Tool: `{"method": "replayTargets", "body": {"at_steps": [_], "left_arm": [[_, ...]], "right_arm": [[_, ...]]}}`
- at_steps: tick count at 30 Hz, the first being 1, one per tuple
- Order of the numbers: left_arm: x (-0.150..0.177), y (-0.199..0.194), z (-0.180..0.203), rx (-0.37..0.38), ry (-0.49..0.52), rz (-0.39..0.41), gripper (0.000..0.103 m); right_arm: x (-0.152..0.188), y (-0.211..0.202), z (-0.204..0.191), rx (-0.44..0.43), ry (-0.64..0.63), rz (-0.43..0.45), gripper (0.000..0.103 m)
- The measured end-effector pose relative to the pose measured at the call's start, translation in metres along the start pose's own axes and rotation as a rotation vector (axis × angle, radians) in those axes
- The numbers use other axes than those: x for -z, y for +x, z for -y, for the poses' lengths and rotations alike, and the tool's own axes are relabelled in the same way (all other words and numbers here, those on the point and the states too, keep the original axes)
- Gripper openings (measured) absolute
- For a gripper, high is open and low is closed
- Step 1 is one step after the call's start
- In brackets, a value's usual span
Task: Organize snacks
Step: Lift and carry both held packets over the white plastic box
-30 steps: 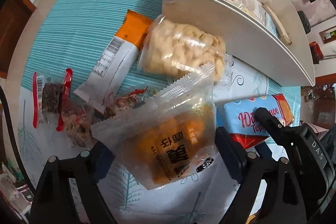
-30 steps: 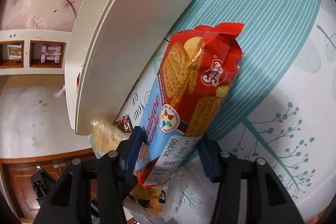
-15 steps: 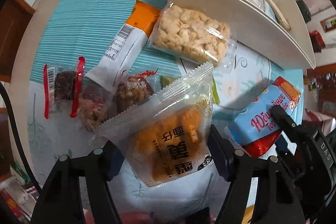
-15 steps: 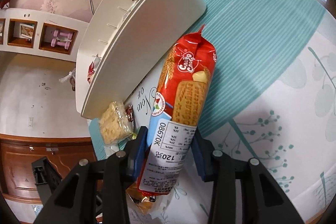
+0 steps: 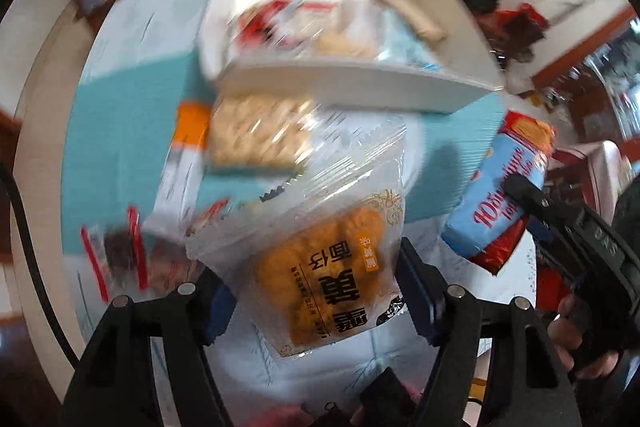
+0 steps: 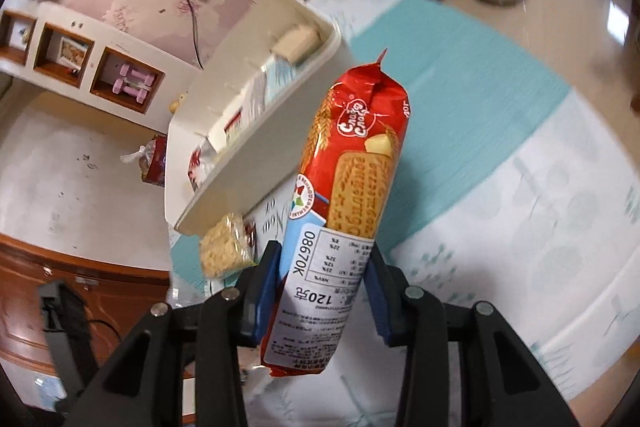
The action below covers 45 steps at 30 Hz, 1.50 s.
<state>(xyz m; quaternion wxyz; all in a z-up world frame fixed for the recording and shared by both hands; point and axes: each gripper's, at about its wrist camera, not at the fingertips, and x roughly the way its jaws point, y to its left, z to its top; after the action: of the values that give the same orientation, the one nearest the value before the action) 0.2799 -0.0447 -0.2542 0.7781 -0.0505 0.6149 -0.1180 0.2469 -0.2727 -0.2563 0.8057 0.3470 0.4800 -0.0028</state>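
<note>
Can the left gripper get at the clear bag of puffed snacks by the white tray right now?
Probably not. The left gripper is already shut on the bread packet, which hangs in front of the puffed snack bag. The bag itself lies uncovered beside the white tray, so it would be reachable once the packet is dropped.

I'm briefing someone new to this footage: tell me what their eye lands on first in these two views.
First, the clear packet of golden pastry, clamped between the left gripper fingers and filling the middle of the left wrist view. Next, the red biscuit roll standing up from the right gripper, which is shut on its lower end above the teal tablecloth. Behind both sits the white organizer bin, already holding several snacks.
</note>
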Motion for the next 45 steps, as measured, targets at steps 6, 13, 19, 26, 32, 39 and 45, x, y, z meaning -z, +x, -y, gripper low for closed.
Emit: {"method": "replayTargets", "body": {"at_steps": [6, 13, 19, 26, 32, 39, 45], "left_arm": [[-0.03, -0.011, 0.033, 0.039, 0.1, 0.113, 0.07], [-0.067, -0.024, 0.042, 0.044, 0.087, 0.211, 0.07], [-0.115, -0.027, 0.035, 0.018, -0.006, 0.3, 0.07], [-0.149, -0.023, 0.02, 0.013, -0.108, 0.345, 0.071], [-0.169, -0.009, 0.011, 0.017, -0.163, 0.353, 0.072], [-0.182, 0.01, 0.009, 0.032, -0.2, 0.336, 0.08], [-0.187, 0.015, 0.012, 0.055, -0.214, 0.333, 0.08]], "right_arm": [[-0.023, -0.021, -0.017, 0.018, -0.118, 0.11, 0.04], [-0.051, -0.029, -0.039, 0.02, -0.221, 0.216, 0.038], [-0.071, -0.017, -0.048, -0.024, -0.244, 0.23, 0.036], [-0.096, -0.008, -0.069, -0.09, -0.298, 0.258, 0.036], [-0.115, 0.005, -0.086, -0.084, -0.394, 0.289, 0.036], [-0.125, 0.019, -0.093, -0.045, -0.475, 0.291, 0.036], [-0.137, 0.028, -0.089, -0.04, -0.451, 0.242, 0.037]]}}
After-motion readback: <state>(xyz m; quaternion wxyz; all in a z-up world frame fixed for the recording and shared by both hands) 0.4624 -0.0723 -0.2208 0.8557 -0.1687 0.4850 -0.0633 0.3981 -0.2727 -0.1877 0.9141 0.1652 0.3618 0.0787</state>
